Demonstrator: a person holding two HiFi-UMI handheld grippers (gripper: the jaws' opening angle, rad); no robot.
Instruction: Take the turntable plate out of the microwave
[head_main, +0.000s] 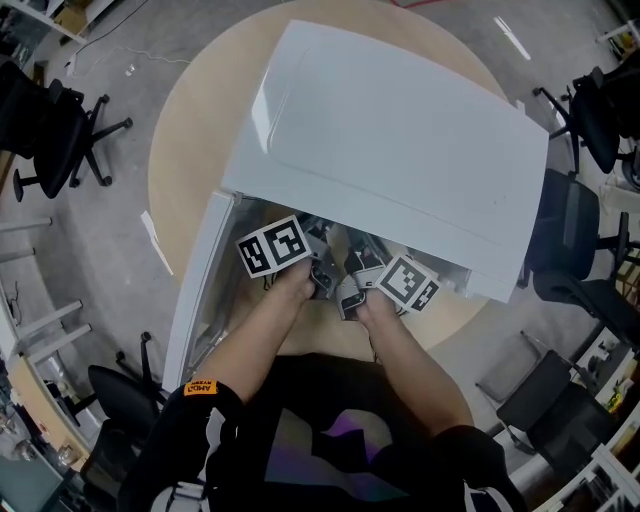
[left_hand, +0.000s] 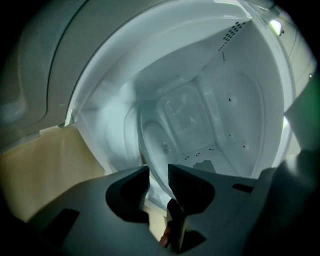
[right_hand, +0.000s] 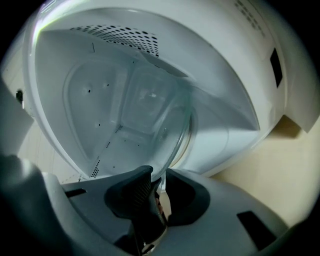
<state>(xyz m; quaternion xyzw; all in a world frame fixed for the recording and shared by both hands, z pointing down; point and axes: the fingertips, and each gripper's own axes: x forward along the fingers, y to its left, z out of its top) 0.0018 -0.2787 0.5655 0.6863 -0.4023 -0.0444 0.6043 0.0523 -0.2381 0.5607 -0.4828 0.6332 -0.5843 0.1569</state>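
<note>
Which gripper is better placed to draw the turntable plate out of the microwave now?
Likely the right gripper: its jaws pinch the turntable plate's rim tightly. The left gripper's jaws straddle the rim wider; its clamp is unclear.

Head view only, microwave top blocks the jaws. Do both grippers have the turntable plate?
Observer: Yes for one. The right gripper is shut on the rim of the turntable plate.
Operator: Left?
Observer: The left gripper has the rim between its jaws too. It looks clamped.
Operator: Plate lying flat?
Observer: No. It looks tilted against the walls of the cavity, with most of it inside.
</note>
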